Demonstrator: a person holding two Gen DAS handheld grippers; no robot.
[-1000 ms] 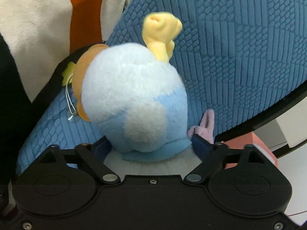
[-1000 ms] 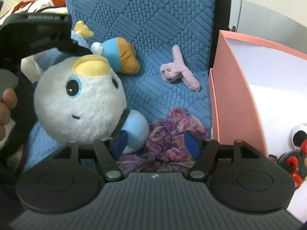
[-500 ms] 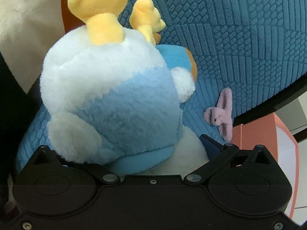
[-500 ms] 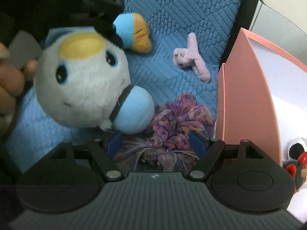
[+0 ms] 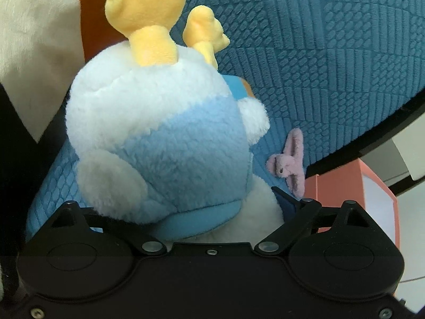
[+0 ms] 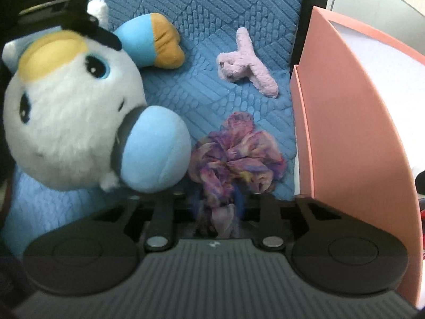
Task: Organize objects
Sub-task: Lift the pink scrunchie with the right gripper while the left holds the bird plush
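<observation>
A white and light-blue plush toy [image 5: 159, 133] with yellow feet sits between the jaws of my left gripper [image 5: 186, 207], which are closing on its body. In the right wrist view the plush toy [image 6: 69, 122] hangs tilted over the blue cushion [image 6: 212, 13], with the left gripper [image 6: 66, 13] on top of it. My right gripper [image 6: 220, 202] is closing, and its blue pads pinch the near edge of a purple scrunchie [image 6: 236, 154] lying on the cushion. A lilac fuzzy hair clip [image 6: 247, 71] lies farther back.
A pink box [image 6: 345, 133] with a white inside stands against the cushion's right side; a dark toy [image 6: 421, 183] shows inside it at the frame edge. A cream and orange blanket [image 5: 34, 40] lies left of the cushion [image 5: 318, 53].
The right jaws have gone from wide around the scrunchie to pinched on it. The plush toy has rolled in the left gripper, feet now upward, and tipped toward the scrunchie.
</observation>
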